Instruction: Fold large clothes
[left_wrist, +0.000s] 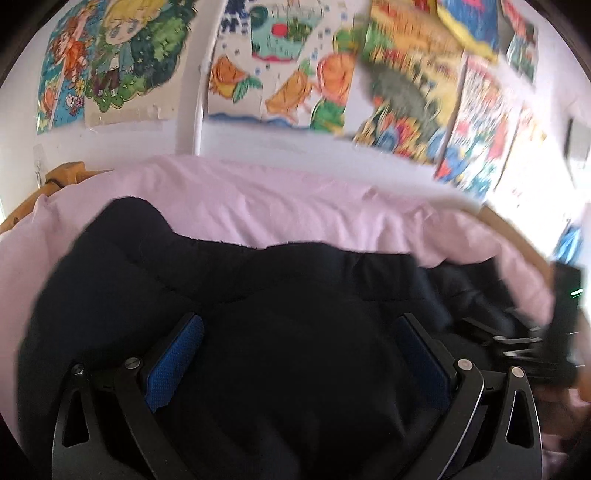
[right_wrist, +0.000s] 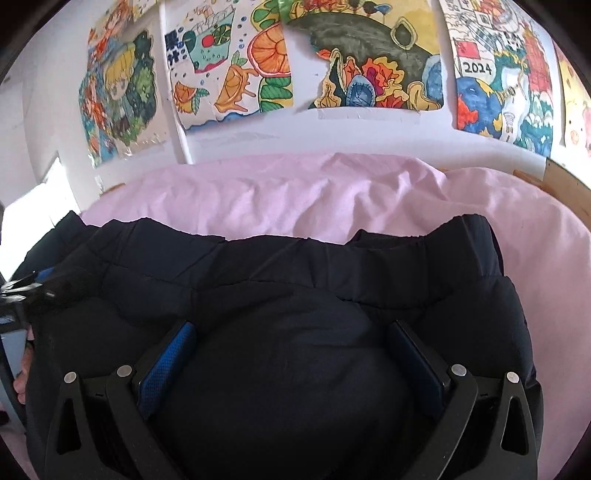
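Observation:
A large black padded garment (left_wrist: 229, 280) lies on a pink bedsheet (left_wrist: 258, 199). My left gripper (left_wrist: 299, 325) has its jaws wide apart with a thick bulge of the black fabric between the blue pads (left_wrist: 177, 362). My right gripper (right_wrist: 295, 332) stands the same way over the garment (right_wrist: 295, 266), jaws wide apart, fabric bulging between its blue pads (right_wrist: 170, 365). The elastic hem of the garment (right_wrist: 424, 243) lies toward the wall. The right gripper shows at the right edge of the left wrist view (left_wrist: 517, 343); the left gripper shows at the left edge of the right wrist view (right_wrist: 26, 288).
The pink sheet (right_wrist: 332, 192) covers a bed with a wooden frame (left_wrist: 62, 177) against a white wall. Several colourful drawings (right_wrist: 369, 66) hang on the wall above the bed. The wooden rim (right_wrist: 565, 184) also shows at the right.

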